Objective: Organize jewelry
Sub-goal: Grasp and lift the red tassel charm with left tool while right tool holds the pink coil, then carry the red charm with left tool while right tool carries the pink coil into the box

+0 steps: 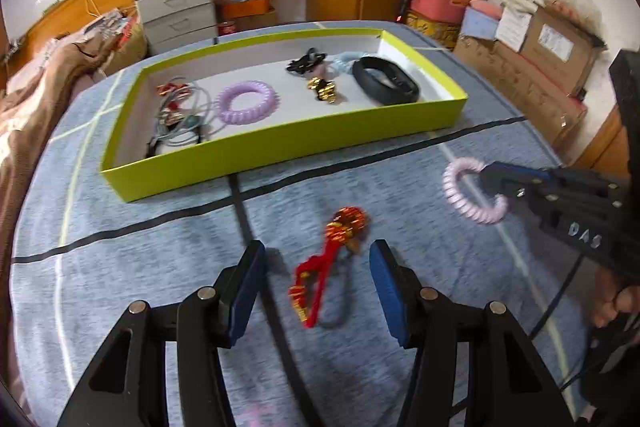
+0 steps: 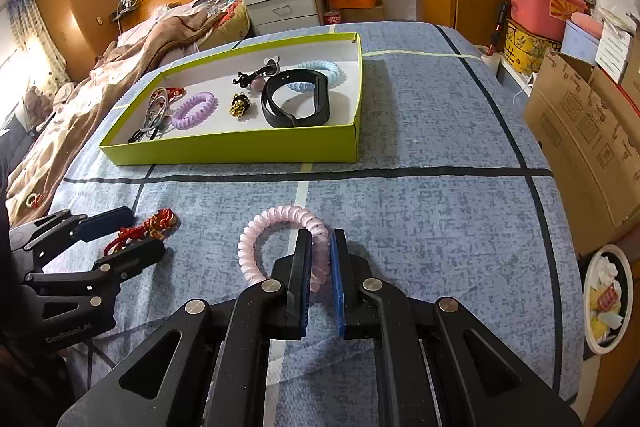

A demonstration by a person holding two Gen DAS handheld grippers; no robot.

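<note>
Three spiral hair ties, one pale pink [image 2: 280, 247] clamped in right gripper [image 2: 320, 267], left gripper [image 1: 316, 291] apart around red-gold tassel charm [image 1: 332, 259], green tray [image 2: 240, 149]

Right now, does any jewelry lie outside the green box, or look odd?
Yes. Two pieces are outside the green box, on the blue sheet: a red knotted charm between the open left tool, and a pink coil bracelet pinched by the right tool. Nothing looks damaged.
</note>
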